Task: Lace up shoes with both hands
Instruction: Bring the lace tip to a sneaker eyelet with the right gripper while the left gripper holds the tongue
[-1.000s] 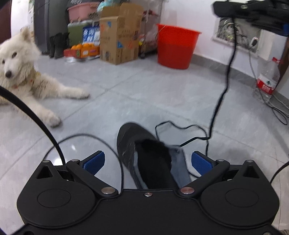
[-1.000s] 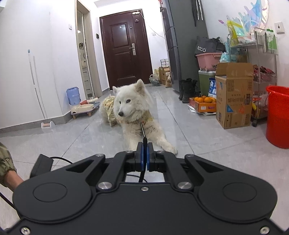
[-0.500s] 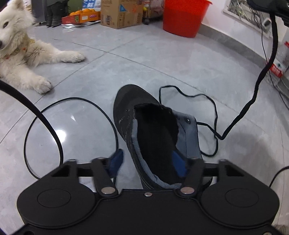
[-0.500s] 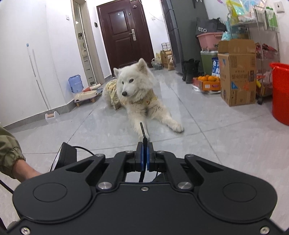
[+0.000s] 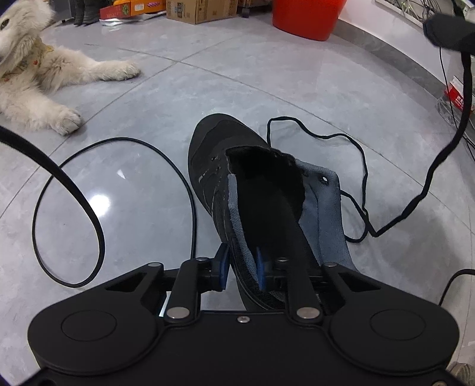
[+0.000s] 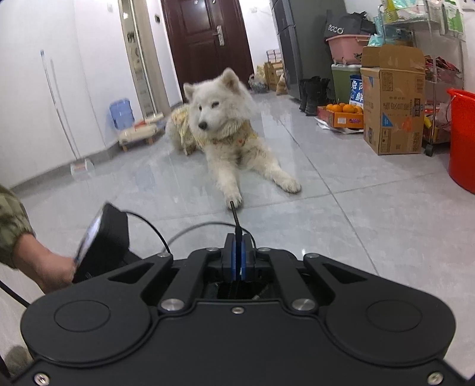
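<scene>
Grey glossy floor tiles (image 5: 297,77) fill the left wrist view, with a black high-top shoe (image 5: 237,184) standing on them, toe pointing away. The left gripper (image 5: 241,265) is closed on the shoe's left collar wall, one blue pad outside and one inside the opening. A thin black shoelace (image 5: 360,166) loops loosely on the floor to the right of the shoe, and a thicker black cable (image 5: 190,190) curls on the left. A white dog (image 5: 44,77) lies at upper left, its front paws stretched towards the shoe, and a red bucket (image 5: 305,16) stands at the far edge.

Pale walls and a dark brown door (image 6: 204,38) back the right wrist view. The right gripper (image 6: 238,261) has its blue pads pressed together on the shoelace tip (image 6: 234,215), which sticks up between them. The same dog (image 6: 225,130) lies facing the camera, and a cardboard box (image 6: 392,104) stands at right beside a crate of oranges (image 6: 341,114). The person's left hand (image 6: 44,264) shows at lower left.
</scene>
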Demonstrator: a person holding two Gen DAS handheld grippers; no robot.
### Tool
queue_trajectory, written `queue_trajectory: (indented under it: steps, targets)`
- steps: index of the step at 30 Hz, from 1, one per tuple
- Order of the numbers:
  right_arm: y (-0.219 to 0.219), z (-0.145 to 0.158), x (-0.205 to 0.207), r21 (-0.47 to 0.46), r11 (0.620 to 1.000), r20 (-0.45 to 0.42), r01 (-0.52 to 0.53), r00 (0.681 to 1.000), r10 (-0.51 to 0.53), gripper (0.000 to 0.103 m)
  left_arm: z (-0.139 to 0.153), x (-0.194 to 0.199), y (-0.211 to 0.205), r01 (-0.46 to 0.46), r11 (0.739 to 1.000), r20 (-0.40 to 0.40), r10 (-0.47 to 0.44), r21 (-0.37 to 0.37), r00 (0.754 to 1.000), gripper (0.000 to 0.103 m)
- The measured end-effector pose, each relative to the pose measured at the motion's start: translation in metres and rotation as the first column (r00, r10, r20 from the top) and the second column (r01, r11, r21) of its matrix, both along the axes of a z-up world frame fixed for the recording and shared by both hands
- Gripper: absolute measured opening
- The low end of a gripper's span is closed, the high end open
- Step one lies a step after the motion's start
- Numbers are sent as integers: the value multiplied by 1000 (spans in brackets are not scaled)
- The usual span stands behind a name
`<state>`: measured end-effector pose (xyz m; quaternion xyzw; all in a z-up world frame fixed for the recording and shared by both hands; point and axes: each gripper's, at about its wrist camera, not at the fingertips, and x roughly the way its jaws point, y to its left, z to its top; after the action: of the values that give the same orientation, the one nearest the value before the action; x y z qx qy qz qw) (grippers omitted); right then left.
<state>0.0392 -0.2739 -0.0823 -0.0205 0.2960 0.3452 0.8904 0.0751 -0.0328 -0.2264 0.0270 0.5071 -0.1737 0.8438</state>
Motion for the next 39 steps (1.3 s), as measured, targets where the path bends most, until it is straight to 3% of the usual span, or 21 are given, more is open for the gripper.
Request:
queue_trajectory:
  steps: [10,16,34,39]
  targets:
    - [72,-33,20,-200,968,-80,-154,987,140,4,-10,11,9,-9,998,-21,8,-66,1000,16]
    - [98,-56,43,-212,966,-120,-148,985,125,4,-10,10,10,-10,998,-13,9,-65,1000,16]
    - [80,-110,61,-302,947,-183,-106,982,52,3,-9,6,10,-16,999,-4,16,-44,1000,16]
    - [82,-112,61,-302,946,-183,-117,981,63,4,-3,3,-5,17,999,74,-21,51,997,23]
